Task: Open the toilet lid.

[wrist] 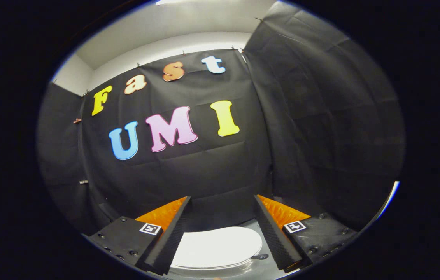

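While the black two-finger gripper [221, 202] with orange ribbed sides stands wide apart holding nothing, the closed glossy white oval toilet lid [220, 245] lies low in the frame, between its fingers.

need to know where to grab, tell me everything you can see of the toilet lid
The toilet lid is white, smooth and glossy, plastic by its look, with a rounded outline. It lies flat and closed, well below the camera, seen between the two fingers of the gripper. A thin layered rim shows along its near edge, and a small dark tab sits by its edge near one finger. The fingers stand wide apart above it, and neither appears to touch it. Its hinge end cannot be made out.
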### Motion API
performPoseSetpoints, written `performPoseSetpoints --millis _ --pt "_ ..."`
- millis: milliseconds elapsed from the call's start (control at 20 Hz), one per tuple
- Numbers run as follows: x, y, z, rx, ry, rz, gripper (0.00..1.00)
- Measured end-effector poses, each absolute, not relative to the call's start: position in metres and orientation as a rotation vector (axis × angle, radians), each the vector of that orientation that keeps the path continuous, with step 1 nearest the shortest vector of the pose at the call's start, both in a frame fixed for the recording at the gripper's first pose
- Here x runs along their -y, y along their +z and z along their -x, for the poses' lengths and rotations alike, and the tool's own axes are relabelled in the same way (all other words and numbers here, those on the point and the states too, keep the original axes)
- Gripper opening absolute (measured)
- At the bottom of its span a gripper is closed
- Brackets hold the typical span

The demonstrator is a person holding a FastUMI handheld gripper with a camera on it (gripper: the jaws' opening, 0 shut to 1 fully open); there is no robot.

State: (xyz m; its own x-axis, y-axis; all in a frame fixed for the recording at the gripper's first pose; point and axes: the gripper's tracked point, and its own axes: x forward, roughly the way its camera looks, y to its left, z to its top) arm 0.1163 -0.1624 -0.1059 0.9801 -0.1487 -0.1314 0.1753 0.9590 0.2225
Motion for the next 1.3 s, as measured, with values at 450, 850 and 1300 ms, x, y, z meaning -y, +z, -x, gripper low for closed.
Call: performPoseSetpoints --millis 450,850,1300 --pt "0.251 -0.262 -0.149 -0.294 -0.278 -0.563 0.98" --pt "0.282 -0.408 -0.145 -0.466 -0.362 -0.724 0.96" --pt "0.301 -0.525 -0.141 -0.589 -0.402 -0.918 0.95"
